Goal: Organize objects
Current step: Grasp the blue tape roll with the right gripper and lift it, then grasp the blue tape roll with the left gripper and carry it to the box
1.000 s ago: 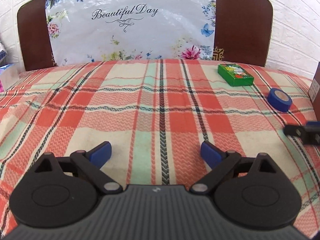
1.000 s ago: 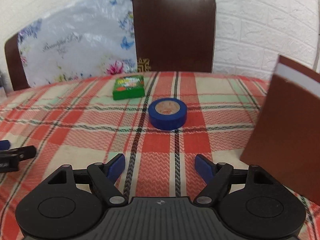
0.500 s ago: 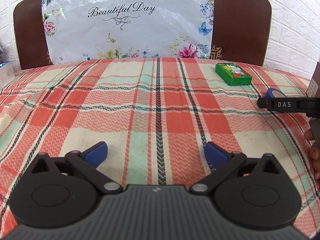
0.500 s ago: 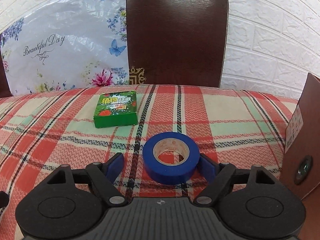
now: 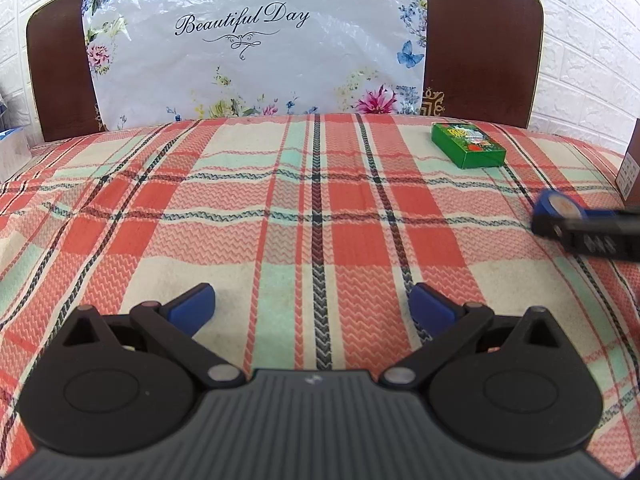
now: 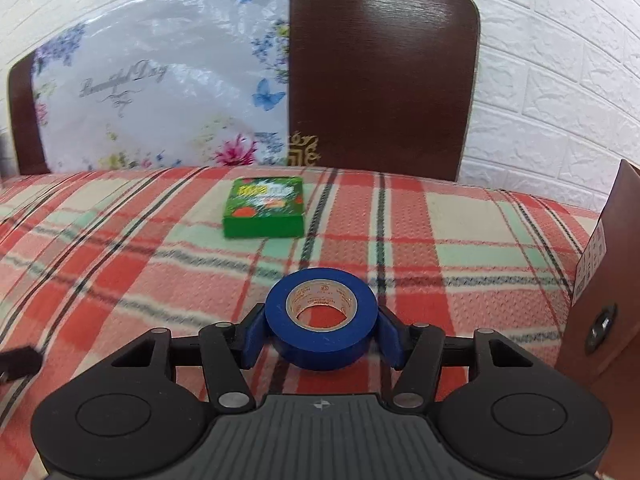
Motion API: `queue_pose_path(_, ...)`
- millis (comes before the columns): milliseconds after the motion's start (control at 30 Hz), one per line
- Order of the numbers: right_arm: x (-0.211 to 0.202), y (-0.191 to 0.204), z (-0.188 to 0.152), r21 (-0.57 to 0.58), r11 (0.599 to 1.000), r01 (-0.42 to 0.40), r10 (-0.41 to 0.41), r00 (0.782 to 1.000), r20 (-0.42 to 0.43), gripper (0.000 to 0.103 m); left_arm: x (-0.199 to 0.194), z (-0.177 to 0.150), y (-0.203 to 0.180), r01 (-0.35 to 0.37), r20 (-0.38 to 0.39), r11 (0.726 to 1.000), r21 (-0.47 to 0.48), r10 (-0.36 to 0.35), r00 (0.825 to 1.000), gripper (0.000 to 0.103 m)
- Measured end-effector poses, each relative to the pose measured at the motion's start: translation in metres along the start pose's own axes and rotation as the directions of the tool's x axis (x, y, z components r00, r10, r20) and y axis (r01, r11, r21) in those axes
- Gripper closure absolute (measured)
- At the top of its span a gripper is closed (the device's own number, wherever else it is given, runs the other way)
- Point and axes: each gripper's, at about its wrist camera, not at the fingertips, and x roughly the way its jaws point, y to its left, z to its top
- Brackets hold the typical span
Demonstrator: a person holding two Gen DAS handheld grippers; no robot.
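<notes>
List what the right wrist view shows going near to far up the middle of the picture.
Right claw → blue tape roll between its pads → plaid cloth → green box → brown chair back.

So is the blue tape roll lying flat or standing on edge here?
Lying flat: the blue tape roll has its core hole facing up, with the right gripper closing its blue pads against the roll's sides above the plaid cloth.

Floral plastic bag (image 5: pixel 256 52) leans against brown headboard (image 6: pixel 380 80), above plaid cloth (image 5: pixel 280 208).
</notes>
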Motion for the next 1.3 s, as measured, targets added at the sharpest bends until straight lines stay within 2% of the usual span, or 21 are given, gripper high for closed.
queue_pose_path(167, -0.046, 0.006, -0.029, -0.048, 0.996, -0.072, 0.071, 0.997, -0.02, 0.047, 0.0, 0.0, 0.0, -0.004, -0.002, 1.0, 0.002, 0.004, 1.0, 0.0)
queue_pose_path(267, -0.078, 0.008, -0.05, -0.067, 0.993, -0.098, 0.096, 0.995, -0.028, 0.047, -0.001, 0.004, -0.004, -0.026, -0.029, 1.0, 0.013, 0.026, 0.999, 0.0)
queue_pose_path(300, -0.088, 0.008, -0.056, -0.068, 0.993, -0.1, 0.099, 0.995, -0.027, 0.047, -0.003, 0.006, -0.007, -0.03, -0.045, 0.999, 0.012, 0.031, 0.999, 0.003)
queue_pose_path(333, -0.098, 0.007, -0.062, -0.069, 0.992, -0.103, 0.101, 0.995, -0.026, 0.046, -0.007, 0.009, -0.009, -0.01, -0.063, 1.0, -0.003, 0.01, 0.998, 0.011)
queue_pose_path(367, -0.107, 0.005, -0.068, -0.061, 0.993, -0.106, 0.104, 0.994, -0.021, 0.043, -0.014, 0.011, -0.013, 0.032, -0.074, 0.999, -0.019, -0.033, 0.997, 0.012)
queue_pose_path(433, -0.122, -0.002, -0.078, -0.031, 0.992, -0.124, 0.123, 0.992, -0.02, 0.041, -0.027, 0.016, -0.026, 0.155, -0.097, 0.986, -0.052, -0.16, 0.982, 0.02)
queue_pose_path(500, -0.13, -0.005, -0.084, -0.012, 0.993, -0.121, 0.121, 0.993, -0.014, 0.041, -0.037, 0.021, -0.048, 0.264, -0.123, 0.963, -0.049, -0.268, 0.955, 0.024)
queue_pose_path(567, -0.13, -0.003, -0.084, -0.012, 0.993, -0.113, 0.113, 0.993, -0.013, 0.041, -0.045, 0.025, -0.074, 0.33, -0.15, 0.944, -0.012, -0.328, 0.933, 0.027)
queue_pose_path(633, -0.129, -0.001, -0.084, -0.024, 0.994, -0.107, 0.107, 0.994, -0.016, 0.041, -0.049, 0.026, -0.096, 0.386, -0.178, 0.923, 0.013, -0.378, 0.909, 0.037)
queue_pose_path(667, -0.128, 0.0, -0.083, -0.029, 0.994, -0.106, 0.105, 0.994, -0.015, 0.041, -0.049, 0.025, -0.105, 0.409, -0.198, 0.912, 0.025, -0.396, 0.897, 0.04)
queue_pose_path(700, -0.129, 0.0, -0.084, -0.031, 0.994, -0.109, 0.108, 0.994, -0.015, 0.041, -0.049, 0.024, -0.114, 0.414, -0.218, 0.909, 0.044, -0.396, 0.892, 0.044)
queue_pose_path(767, -0.127, -0.002, -0.082, -0.026, 0.993, -0.119, 0.119, 0.993, -0.018, 0.041, -0.045, 0.023, -0.127, 0.398, -0.251, 0.915, 0.072, -0.369, 0.895, 0.048)
queue_pose_path(867, -0.123, -0.006, -0.08, -0.024, 0.992, -0.125, 0.125, 0.992, -0.018, 0.042, -0.027, 0.018, -0.137, 0.397, -0.33, 0.917, 0.05, -0.36, 0.873, 0.061)
queue_pose_path(900, -0.12, -0.006, -0.079, -0.026, 0.991, -0.128, 0.128, 0.992, -0.018, 0.044, -0.025, 0.016, -0.139, 0.388, -0.323, 0.92, 0.061, -0.35, 0.88, 0.065)
queue_pose_path(933, -0.117, -0.006, -0.077, -0.029, 0.99, -0.139, 0.139, 0.99, -0.02, 0.049, -0.026, 0.015, -0.141, 0.385, -0.311, 0.92, 0.078, -0.344, 0.886, 0.076)
queue_pose_path(967, -0.114, -0.004, -0.076, -0.038, 0.988, -0.15, 0.149, 0.989, -0.023, 0.049, -0.028, 0.015, -0.142, 0.4, -0.316, 0.913, 0.079, -0.358, 0.879, 0.082)
queue_pose_path(1033, -0.114, -0.002, -0.075, -0.059, 0.987, -0.153, 0.152, 0.988, -0.016, 0.049, -0.035, 0.022, -0.144, 0.389, -0.311, 0.918, 0.085, -0.346, 0.885, 0.083)
queue_pose_path(1100, -0.121, -0.003, -0.075, -0.062, 0.987, -0.151, 0.152, 0.988, 0.018, 0.049, -0.05, 0.035, -0.147, 0.406, -0.275, 0.908, 0.098, -0.368, 0.888, 0.083)
queue_pose_path(1200, -0.14, -0.013, -0.065, -0.059, 0.992, -0.107, 0.114, 0.986, 0.118, 0.049, -0.073, 0.066, -0.165, 0.444, -0.205, 0.888, 0.117, -0.416, 0.886, 0.083)
queue_pose_path(1300, -0.163, -0.031, -0.045, -0.06, 0.998, -0.018, 0.032, 0.97, 0.241, 0.049, -0.091, 0.098, -0.198, 0.484, -0.135, 0.858, 0.173, -0.466, 0.874, 0.083)
